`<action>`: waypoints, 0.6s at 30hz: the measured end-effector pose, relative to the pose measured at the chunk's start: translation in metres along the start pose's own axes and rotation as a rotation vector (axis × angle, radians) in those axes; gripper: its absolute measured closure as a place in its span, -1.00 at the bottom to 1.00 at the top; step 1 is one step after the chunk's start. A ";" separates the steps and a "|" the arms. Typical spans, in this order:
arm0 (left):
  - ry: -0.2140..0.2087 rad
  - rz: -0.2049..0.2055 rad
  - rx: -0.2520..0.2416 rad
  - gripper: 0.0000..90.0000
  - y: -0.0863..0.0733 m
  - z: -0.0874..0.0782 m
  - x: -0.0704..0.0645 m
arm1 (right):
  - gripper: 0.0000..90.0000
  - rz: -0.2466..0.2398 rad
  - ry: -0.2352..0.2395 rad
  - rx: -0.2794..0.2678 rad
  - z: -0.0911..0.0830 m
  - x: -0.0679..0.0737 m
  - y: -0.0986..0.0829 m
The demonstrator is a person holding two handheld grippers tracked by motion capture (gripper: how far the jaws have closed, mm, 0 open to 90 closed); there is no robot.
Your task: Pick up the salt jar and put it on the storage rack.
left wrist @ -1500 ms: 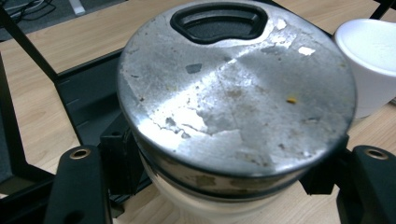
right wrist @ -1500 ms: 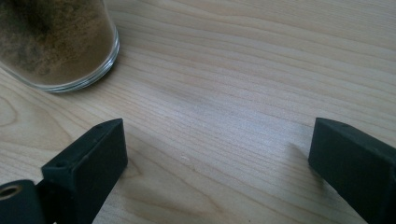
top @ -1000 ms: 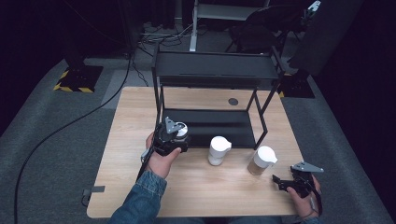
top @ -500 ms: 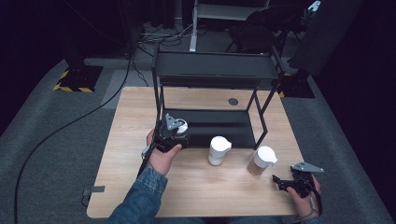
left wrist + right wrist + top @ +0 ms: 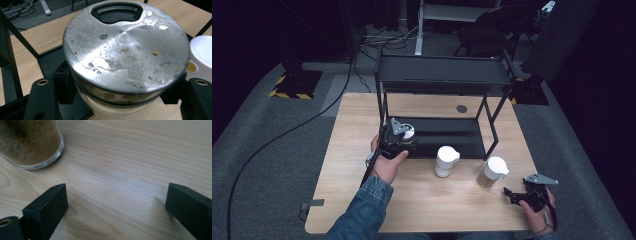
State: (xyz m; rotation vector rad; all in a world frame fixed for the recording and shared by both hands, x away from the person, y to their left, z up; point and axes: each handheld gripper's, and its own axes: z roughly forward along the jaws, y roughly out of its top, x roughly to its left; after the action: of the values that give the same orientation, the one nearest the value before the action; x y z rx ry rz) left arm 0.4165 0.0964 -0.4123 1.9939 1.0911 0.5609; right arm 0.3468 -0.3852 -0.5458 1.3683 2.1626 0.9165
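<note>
Left gripper view: left gripper (image 5: pixel 120 87) clamps a metal-lidded jar (image 5: pixel 125 50), apparently white-bodied.

- A jar (image 5: pixel 125 57) with a worn, scratched silver lid and a black oval opening near the lid's rim stands upright between the jaws of the left gripper (image 5: pixel 398 140), at the front left of the black shelf rack (image 5: pixel 442 75), over its lower tray.
- A white jar (image 5: pixel 446 161) with a white lid stands upright on the wooden table (image 5: pixel 347 150), just in front of the rack.
- A glass jar (image 5: pixel 492 172) of brown powder, white-capped, stands upright to its right, near the right gripper (image 5: pixel 532 192).
</note>
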 end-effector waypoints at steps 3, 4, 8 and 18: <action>0.003 0.000 0.001 -0.33 0.002 0.002 -0.001 | -0.91 0.000 0.000 0.000 0.000 0.000 0.000; 0.002 0.004 0.003 -0.33 0.003 0.002 -0.001 | -0.91 0.000 0.000 0.000 0.000 0.000 0.000; 0.002 0.007 0.001 -0.33 0.005 0.004 -0.001 | -0.91 0.000 0.000 0.000 0.000 0.000 0.000; 0.008 -0.002 0.008 -0.33 0.008 0.010 0.004 | -0.91 0.000 -0.001 0.000 0.000 0.000 0.000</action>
State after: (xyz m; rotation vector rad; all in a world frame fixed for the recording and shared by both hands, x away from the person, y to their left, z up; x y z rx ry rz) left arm 0.4294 0.0926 -0.4122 1.9984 1.1019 0.5648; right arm 0.3468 -0.3851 -0.5458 1.3683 2.1621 0.9161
